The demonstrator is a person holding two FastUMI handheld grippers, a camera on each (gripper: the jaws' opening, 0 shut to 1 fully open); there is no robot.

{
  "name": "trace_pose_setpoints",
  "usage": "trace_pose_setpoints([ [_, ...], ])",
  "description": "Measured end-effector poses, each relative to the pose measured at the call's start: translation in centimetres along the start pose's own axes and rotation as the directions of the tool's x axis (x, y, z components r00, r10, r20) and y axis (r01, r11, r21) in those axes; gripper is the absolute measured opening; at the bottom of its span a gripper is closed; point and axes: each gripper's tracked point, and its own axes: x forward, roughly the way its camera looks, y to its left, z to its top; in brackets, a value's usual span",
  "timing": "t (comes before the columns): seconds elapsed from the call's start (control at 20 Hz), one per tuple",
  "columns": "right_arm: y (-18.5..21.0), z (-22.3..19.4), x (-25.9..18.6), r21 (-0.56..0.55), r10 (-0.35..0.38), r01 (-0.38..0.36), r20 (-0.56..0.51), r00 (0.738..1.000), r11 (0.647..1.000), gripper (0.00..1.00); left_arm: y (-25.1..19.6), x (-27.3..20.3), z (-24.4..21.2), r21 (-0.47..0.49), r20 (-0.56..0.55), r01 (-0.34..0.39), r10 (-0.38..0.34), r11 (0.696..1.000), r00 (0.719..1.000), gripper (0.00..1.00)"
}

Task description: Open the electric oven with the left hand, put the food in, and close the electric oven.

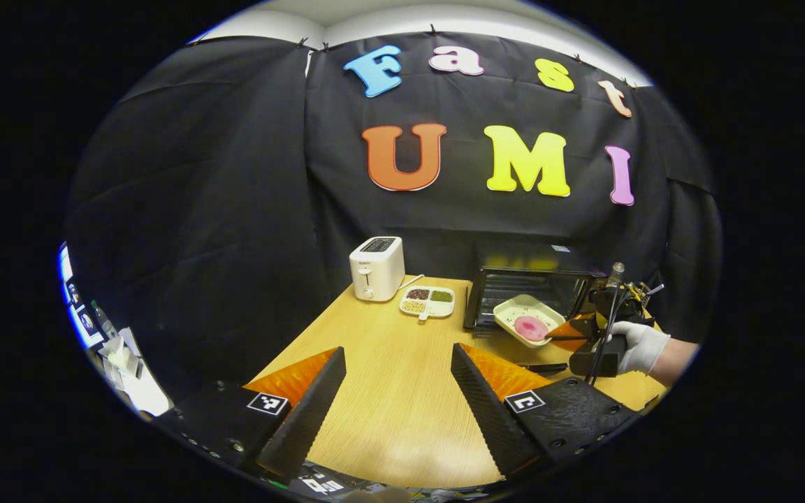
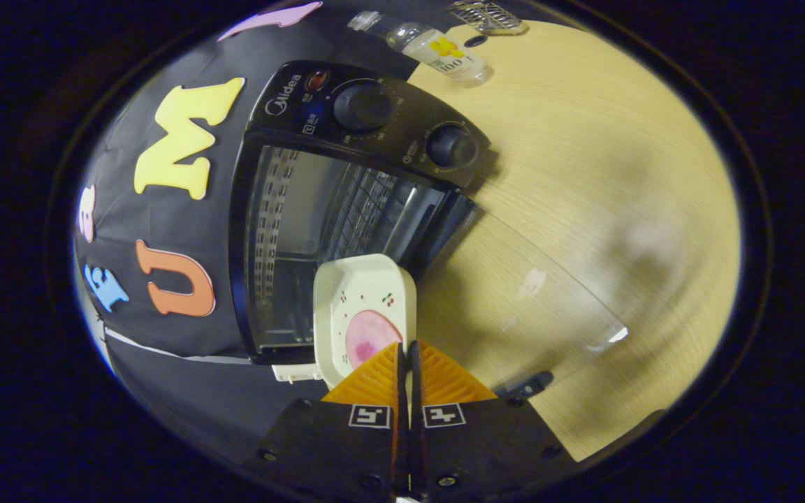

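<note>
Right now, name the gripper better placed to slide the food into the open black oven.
Right. The right gripper is shut on the rim of the cream square plate at the black oven's mouth; the left gripper hovers open, farther back.

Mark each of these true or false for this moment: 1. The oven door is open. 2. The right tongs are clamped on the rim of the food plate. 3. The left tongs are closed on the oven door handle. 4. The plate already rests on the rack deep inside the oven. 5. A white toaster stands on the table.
1. The oven door is open. True.
2. The right tongs are clamped on the plate rim. True.
3. False. The left tongs are open over the bare table, holding nothing.
4. False. The plate is held in front of the oven's opening.
5. A white toaster stands on the table. True.
</note>
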Motion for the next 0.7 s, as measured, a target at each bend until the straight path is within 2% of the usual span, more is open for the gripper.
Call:
trace_pose_setpoints([
  [0.2, 2.2, 3.0, 2.3, -0.036, 0.038, -0.035, 0.075, 0.996, 0.999, 0.04, 0.6, -0.1, -0.6, -0.027, -0.021, -0.044, 0.044, 0.999, 0.999, 0.97],
  [0.45, 3.4, 5.9, 4.5, -0.04, 0.046, -0.04, 0.15, 0.988, 0.998, 0.04, 0.6, 0.2, -1.2, -0.039, -0.038, -0.077, 0.075, 0.996, 0.996, 0.97],
  [0.55, 4.2, 7.1, 5.1, -0.035, 0.076, -0.07, 0.191, 0.979, 0.997, 0.04, 0.6, 0.3, -1.2, -0.037, -0.042, -0.083, 0.082, 0.996, 0.996, 0.97],
  [0.7, 5.0, 6.8, 5.8, -0.079, 0.119, -0.106, 0.179, 0.977, 0.991, 0.07, 0.5, -0.1, -0.9, -0.036, -0.039, -0.091, 0.089, 0.995, 0.995, 0.97],
])
